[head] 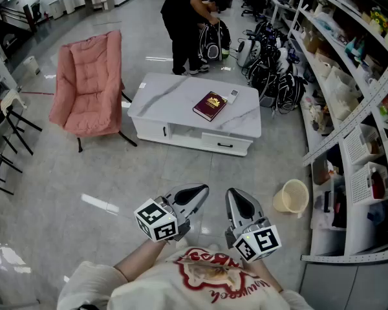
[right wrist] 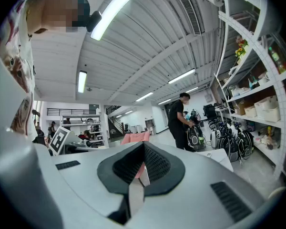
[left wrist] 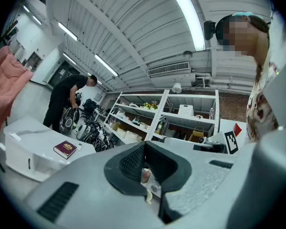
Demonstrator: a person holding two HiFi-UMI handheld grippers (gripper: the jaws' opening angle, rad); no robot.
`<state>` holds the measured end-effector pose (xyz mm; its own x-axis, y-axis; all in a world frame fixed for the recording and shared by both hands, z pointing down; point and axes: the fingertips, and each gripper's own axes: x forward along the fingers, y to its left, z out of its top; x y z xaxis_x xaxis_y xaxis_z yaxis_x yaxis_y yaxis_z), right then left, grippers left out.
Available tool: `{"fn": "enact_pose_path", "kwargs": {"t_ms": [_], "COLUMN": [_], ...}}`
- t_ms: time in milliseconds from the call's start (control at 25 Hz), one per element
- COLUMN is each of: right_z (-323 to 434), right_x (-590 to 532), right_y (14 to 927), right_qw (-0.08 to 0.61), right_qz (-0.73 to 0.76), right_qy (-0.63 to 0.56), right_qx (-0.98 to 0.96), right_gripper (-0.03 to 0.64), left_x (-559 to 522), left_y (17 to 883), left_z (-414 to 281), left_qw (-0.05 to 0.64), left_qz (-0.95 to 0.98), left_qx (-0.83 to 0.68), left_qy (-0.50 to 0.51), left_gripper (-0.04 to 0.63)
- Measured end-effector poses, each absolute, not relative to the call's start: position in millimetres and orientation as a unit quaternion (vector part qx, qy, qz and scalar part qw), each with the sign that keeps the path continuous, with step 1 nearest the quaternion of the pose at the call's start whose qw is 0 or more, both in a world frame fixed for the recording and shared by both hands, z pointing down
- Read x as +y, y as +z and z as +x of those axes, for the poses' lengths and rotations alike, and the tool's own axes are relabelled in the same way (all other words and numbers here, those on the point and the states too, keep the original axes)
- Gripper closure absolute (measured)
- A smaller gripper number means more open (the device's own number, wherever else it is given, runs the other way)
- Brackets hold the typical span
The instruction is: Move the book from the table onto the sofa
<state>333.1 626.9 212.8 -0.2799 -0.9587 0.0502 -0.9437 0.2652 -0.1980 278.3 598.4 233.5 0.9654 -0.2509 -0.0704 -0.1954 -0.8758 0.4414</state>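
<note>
A dark red book (head: 210,104) lies flat on the right half of a low white marble-top table (head: 174,95); in the left gripper view the book (left wrist: 66,149) shows far off on that table (left wrist: 24,132). A pink folding sofa chair (head: 89,86) stands left of the table. My left gripper (head: 195,193) and right gripper (head: 240,202) are held close to my chest, well short of the table, side by side. Both are shut with nothing between the jaws. The right gripper view shows a pink strip of the sofa (right wrist: 137,138) beyond its jaws.
A person in black (head: 189,19) bends over bags behind the table. White shelving (head: 349,102) full of goods runs along the right, with black bags (head: 271,63) at its foot and a cream bucket (head: 292,196) on the floor. Black chairs (head: 3,134) stand at the left.
</note>
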Motion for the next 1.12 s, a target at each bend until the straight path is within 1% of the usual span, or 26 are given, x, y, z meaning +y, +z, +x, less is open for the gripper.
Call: {"fn": "enact_pose_path", "kwargs": {"t_ms": [480,760,1120], "right_z": [312.7,298.7,286.5], "right_x": [623.1,619.2,608.8], "right_y": [211.8,197.5,214.2], "right_qw": [0.033,0.043,0.036], "right_qz": [-0.593,-0.600,-0.602], "right_qy": [-0.089,-0.045,-0.079], "right_qx": [0.800,0.797,0.793], "right_gripper": [0.617,0.616,0.617], "left_x": [599.9,592.3,587.1], "left_y": [230.8,226.9,231.0], "left_z": [270.7,255.7,243.2], "left_qw": [0.214,0.209,0.203], "left_qz": [0.969,0.970,0.971], "left_qx": [-0.104,-0.106,-0.113], "left_qy": [-0.060,-0.067,-0.062], "left_gripper": [0.591,0.591,0.591]}}
